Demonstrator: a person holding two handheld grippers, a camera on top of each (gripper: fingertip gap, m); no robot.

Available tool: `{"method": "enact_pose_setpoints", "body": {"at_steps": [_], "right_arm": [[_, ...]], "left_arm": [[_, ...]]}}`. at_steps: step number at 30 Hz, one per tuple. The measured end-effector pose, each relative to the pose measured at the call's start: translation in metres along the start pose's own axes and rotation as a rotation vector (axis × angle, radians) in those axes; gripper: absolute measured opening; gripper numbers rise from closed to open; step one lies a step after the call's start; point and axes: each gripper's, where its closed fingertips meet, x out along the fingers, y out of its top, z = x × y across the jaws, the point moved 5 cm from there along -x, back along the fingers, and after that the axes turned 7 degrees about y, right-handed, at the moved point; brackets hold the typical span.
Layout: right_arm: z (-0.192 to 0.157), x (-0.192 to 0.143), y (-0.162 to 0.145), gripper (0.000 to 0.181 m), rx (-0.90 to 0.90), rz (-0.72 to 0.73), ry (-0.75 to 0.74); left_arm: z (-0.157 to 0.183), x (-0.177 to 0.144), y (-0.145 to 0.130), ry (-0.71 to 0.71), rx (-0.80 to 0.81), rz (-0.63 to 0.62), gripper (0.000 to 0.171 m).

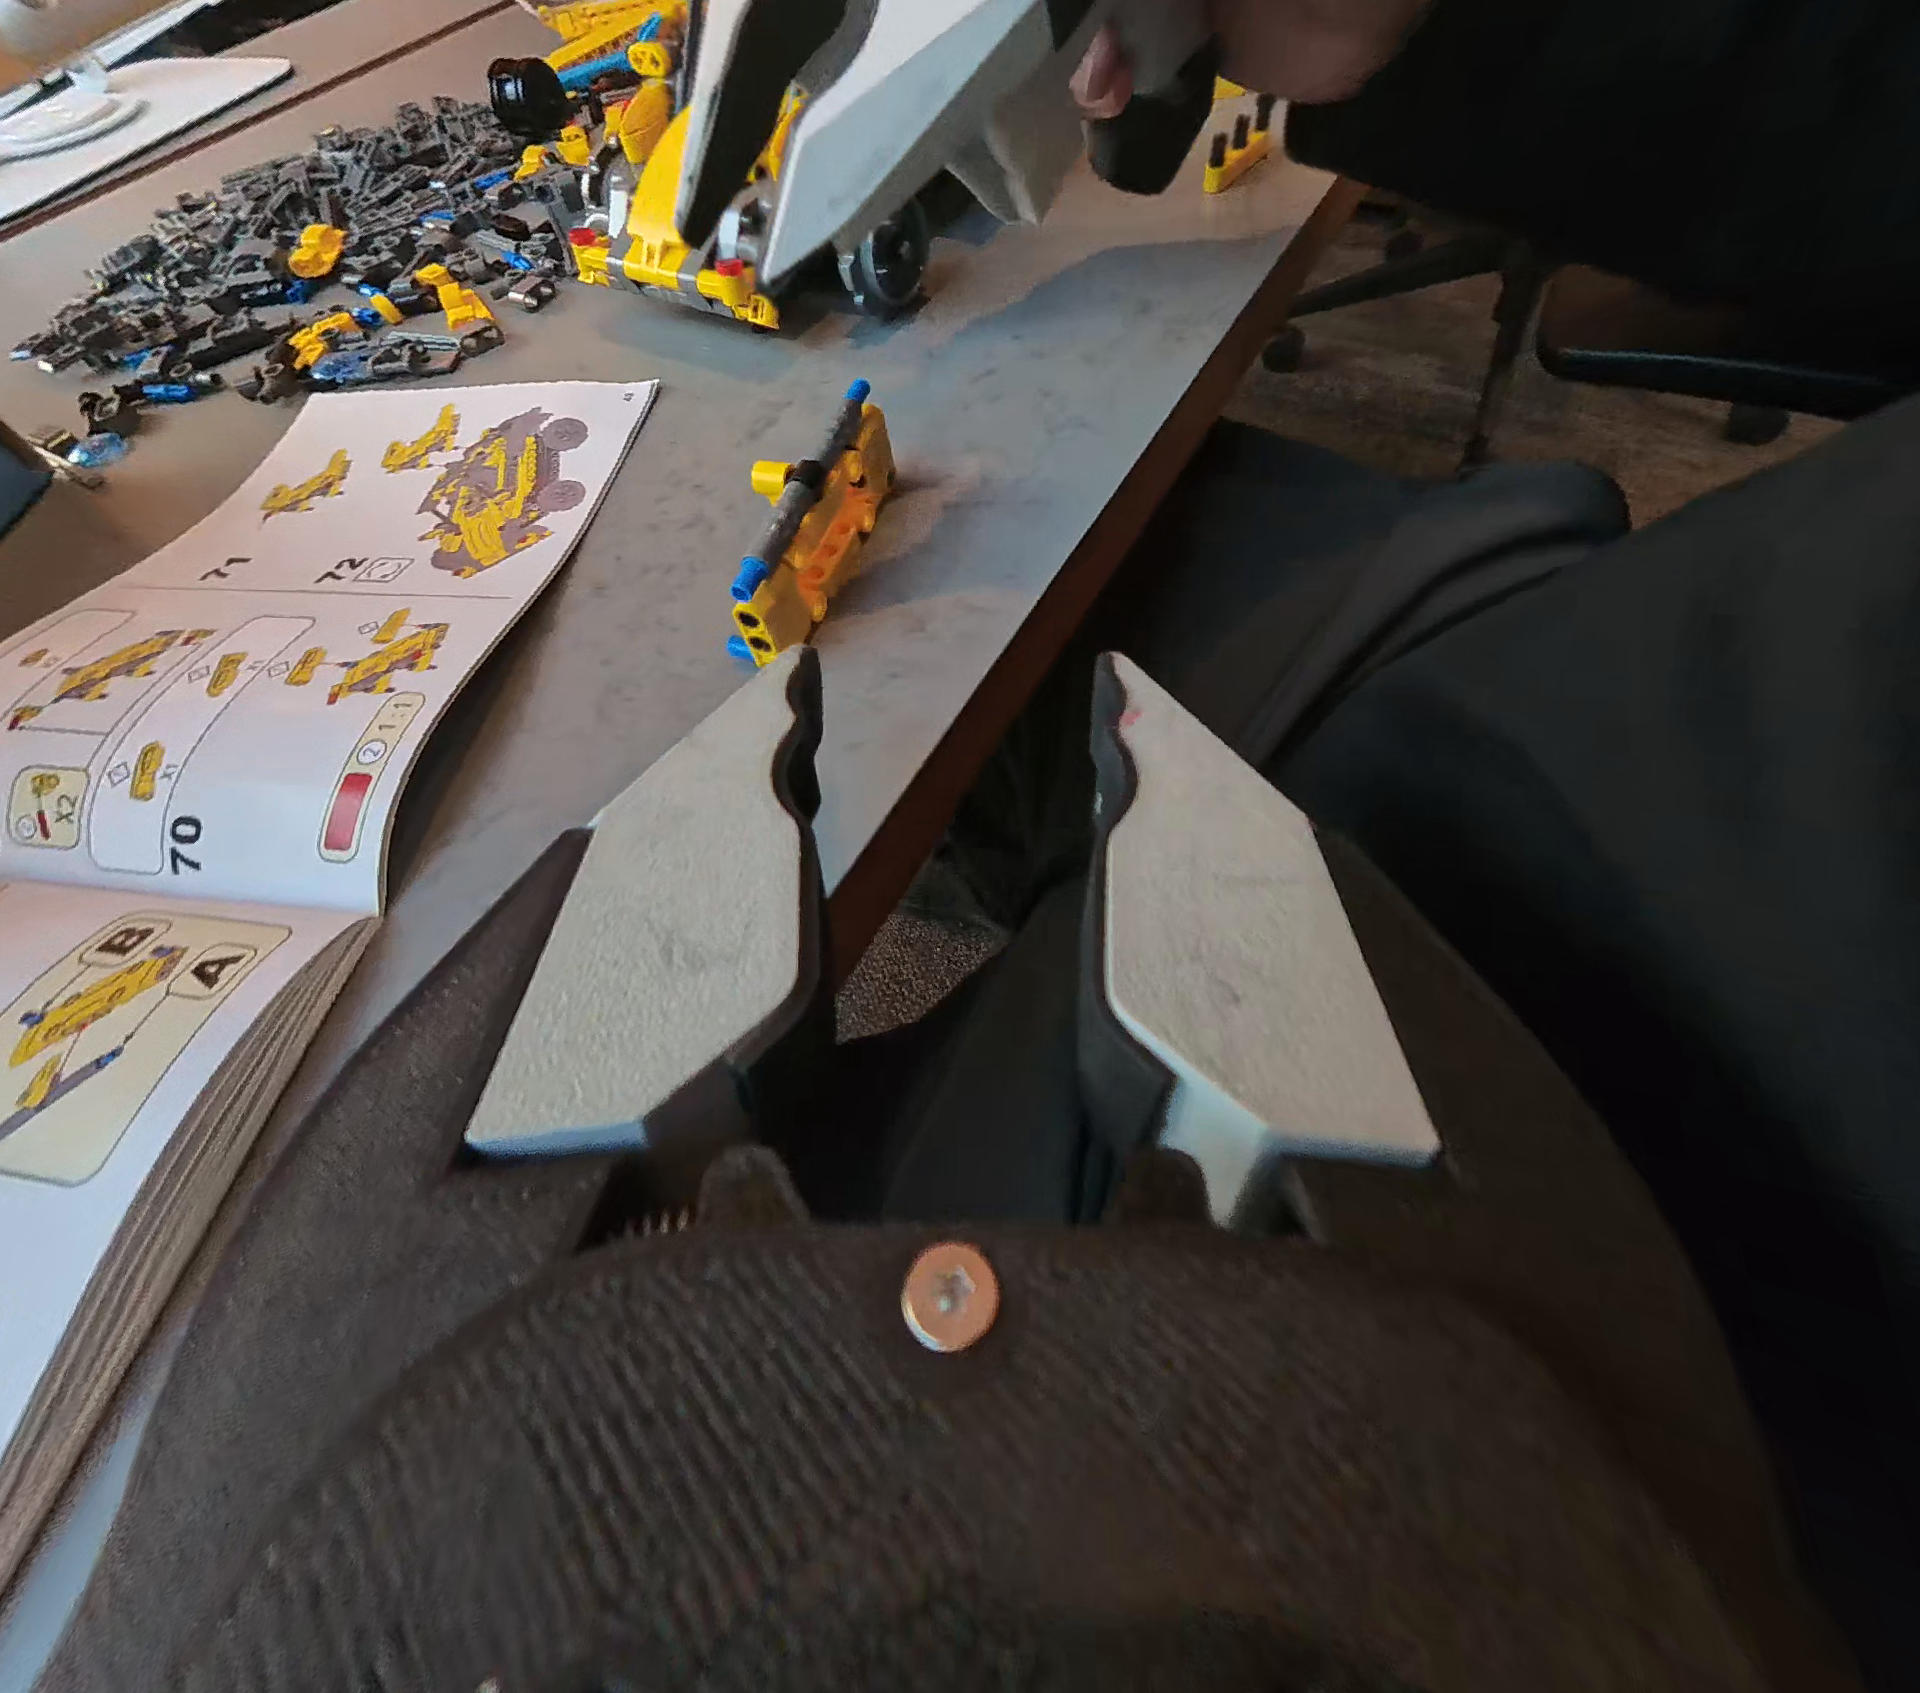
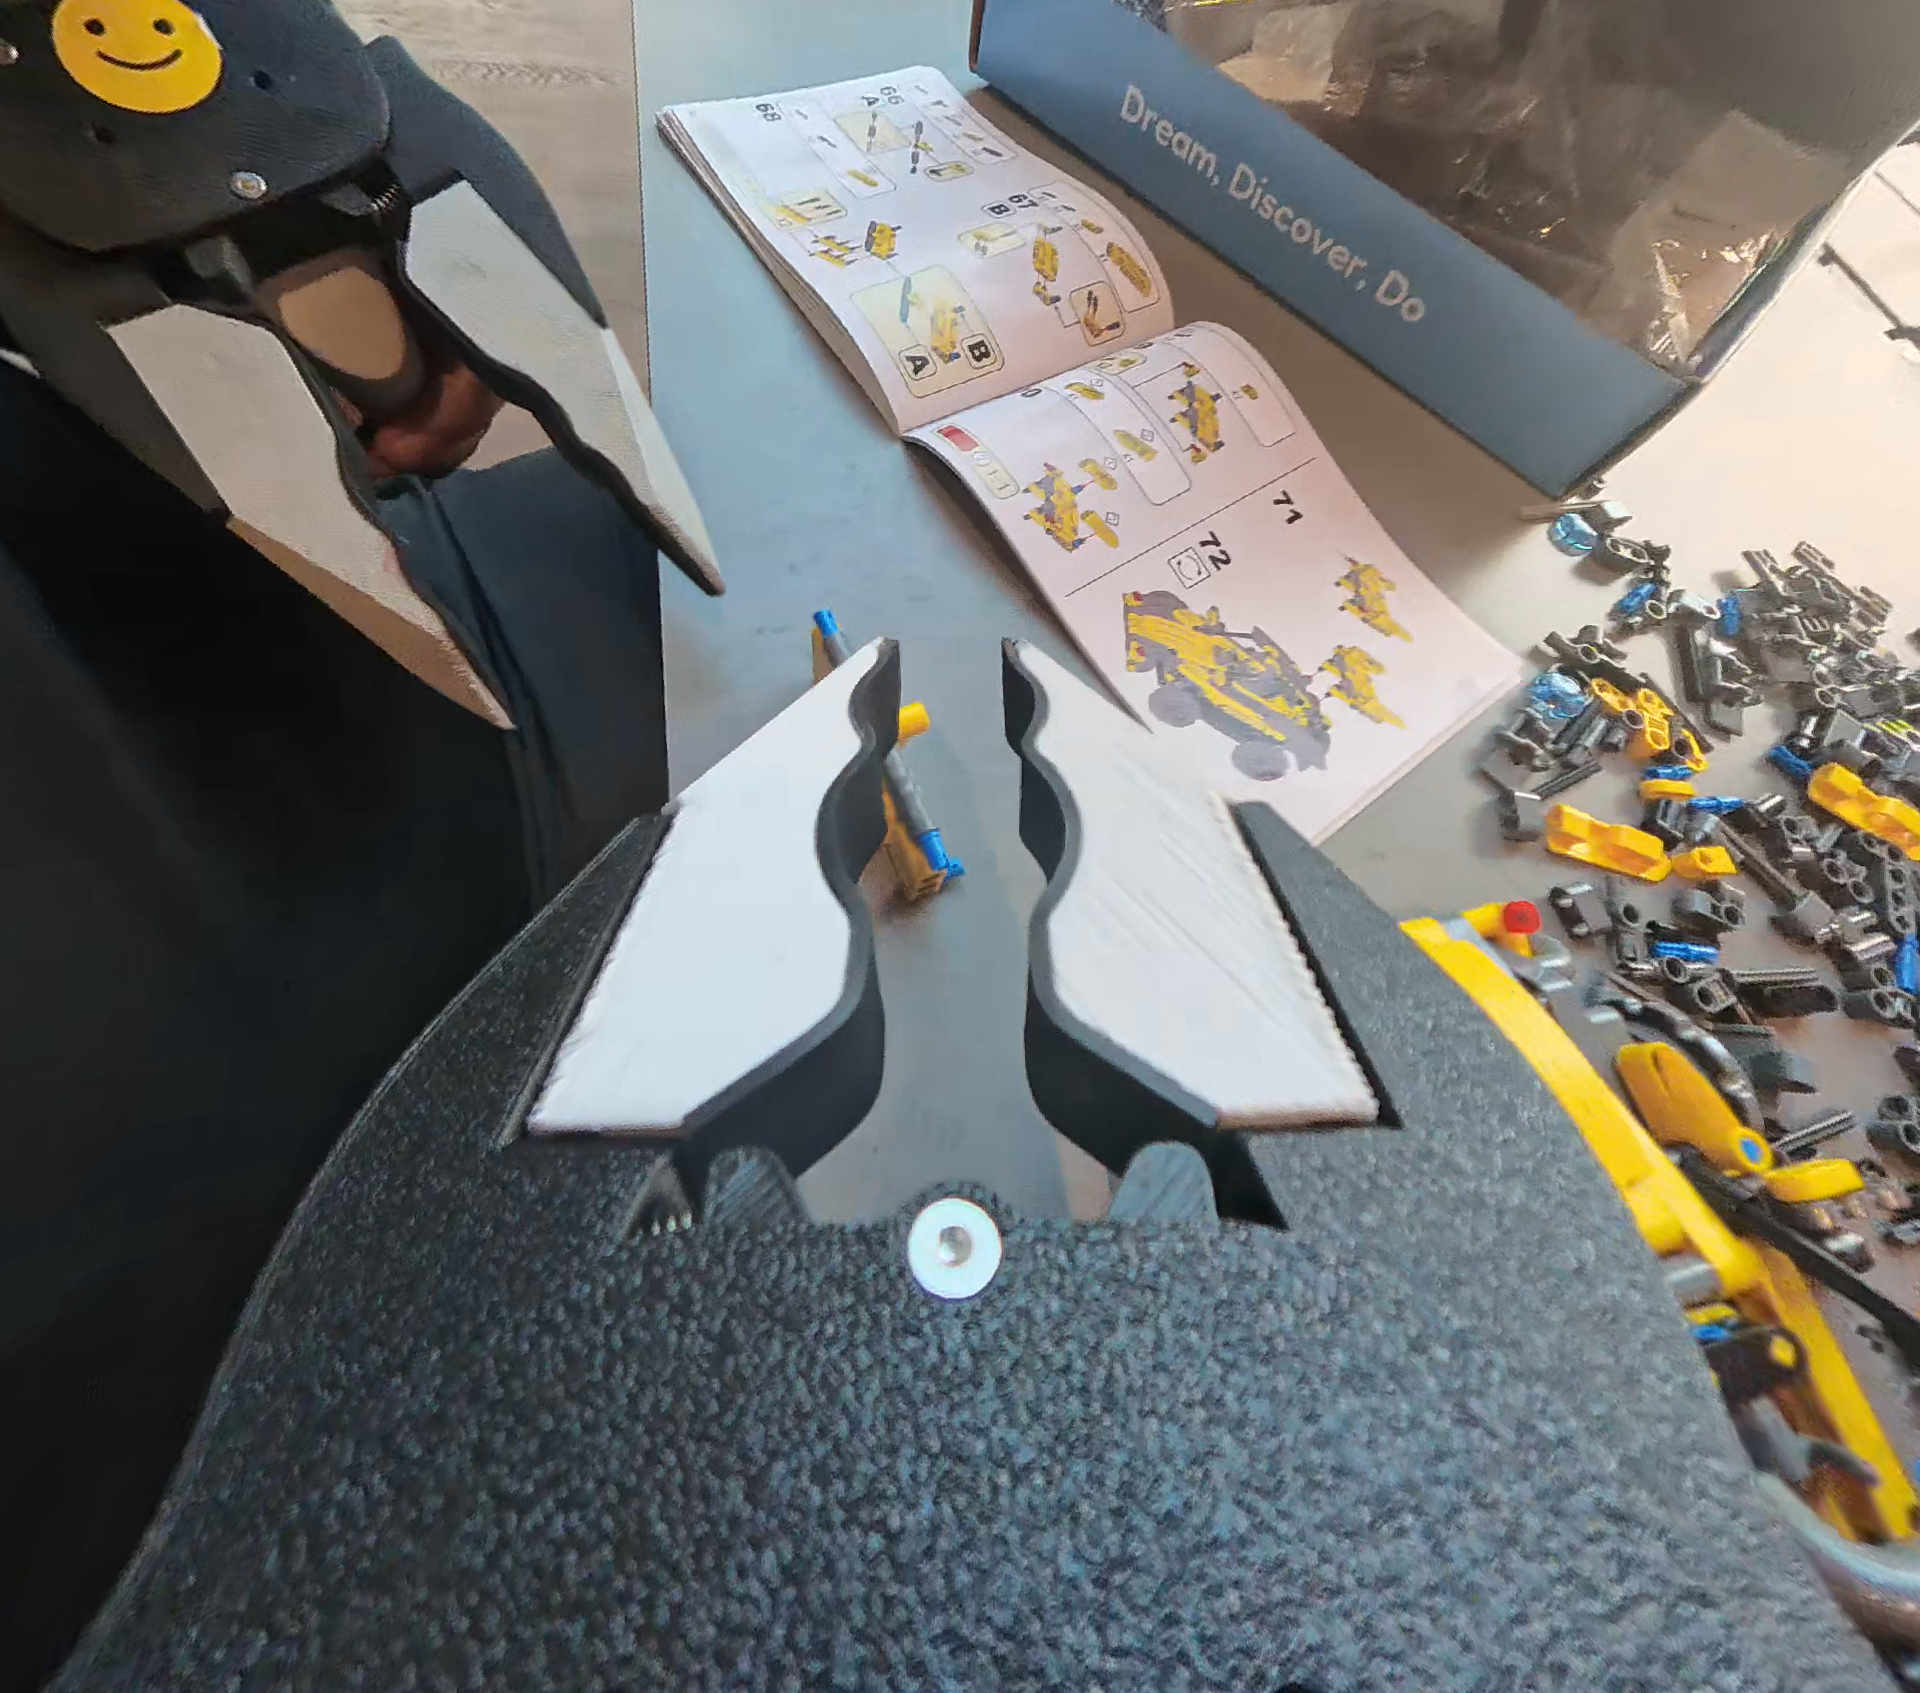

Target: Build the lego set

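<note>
A small yellow brick assembly [image 1: 821, 521] with a grey axle and blue pins lies on the grey table [image 1: 1039, 396] near its edge. My left gripper [image 1: 956, 677] is open and empty, its tips just short of the assembly and straddling the table edge. My right gripper [image 1: 738, 256], held by a hand, hovers over a partly built yellow vehicle [image 1: 665, 220]. In the right wrist view the right gripper [image 2: 951, 651] is open with nothing between its fingers. The small assembly [image 2: 914, 854] lies below, partly behind one finger. The left gripper [image 2: 613, 651] shows open at the upper left.
An open instruction booklet [image 1: 312, 604] [image 2: 1091, 448] lies on the table. A pile of loose dark, blue and yellow parts [image 1: 291, 241] [image 2: 1766, 812] lies beyond it. A blue box [image 2: 1299, 230] holds plastic bags. The yellow vehicle [image 2: 1662, 1176] is at lower right. An office chair [image 1: 1558, 355] stands off the table. The left gripper's tips are roughly 9 cm from the right gripper's.
</note>
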Motion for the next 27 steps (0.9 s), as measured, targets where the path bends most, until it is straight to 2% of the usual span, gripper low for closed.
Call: {"method": "enact_pose_setpoints", "body": {"at_steps": [6,9,13,16,20,24,27], "right_arm": [[-0.011,-0.004,-0.011,0.02,-0.03,0.007,-0.041],[-0.011,-0.003,-0.02,0.022,-0.043,0.029,-0.076],[-0.01,0.0,-0.024,0.022,-0.032,0.084,-0.105],[-0.01,0.0,-0.019,0.024,-0.093,0.105,-0.151],[-0.008,-0.003,-0.015,0.025,-0.087,0.165,-0.21],[-0.019,-0.004,-0.007,0.022,-0.038,0.165,-0.119],[-0.021,-0.007,0.002,0.025,-0.065,0.146,-0.162]], "left_arm": [[-0.01,0.011,0.007,-0.041,-0.002,0.041,0.035],[-0.013,0.018,0.0,-0.051,-0.015,-0.001,0.035],[-0.013,0.015,0.0,-0.05,-0.009,0.011,0.031],[-0.014,0.01,0.002,-0.043,-0.019,0.038,0.031],[-0.017,0.004,0.0,-0.012,-0.011,0.047,0.033],[-0.02,-0.003,-0.004,0.023,-0.039,0.048,0.033],[-0.017,-0.01,-0.008,0.034,-0.074,0.043,0.032]]}}
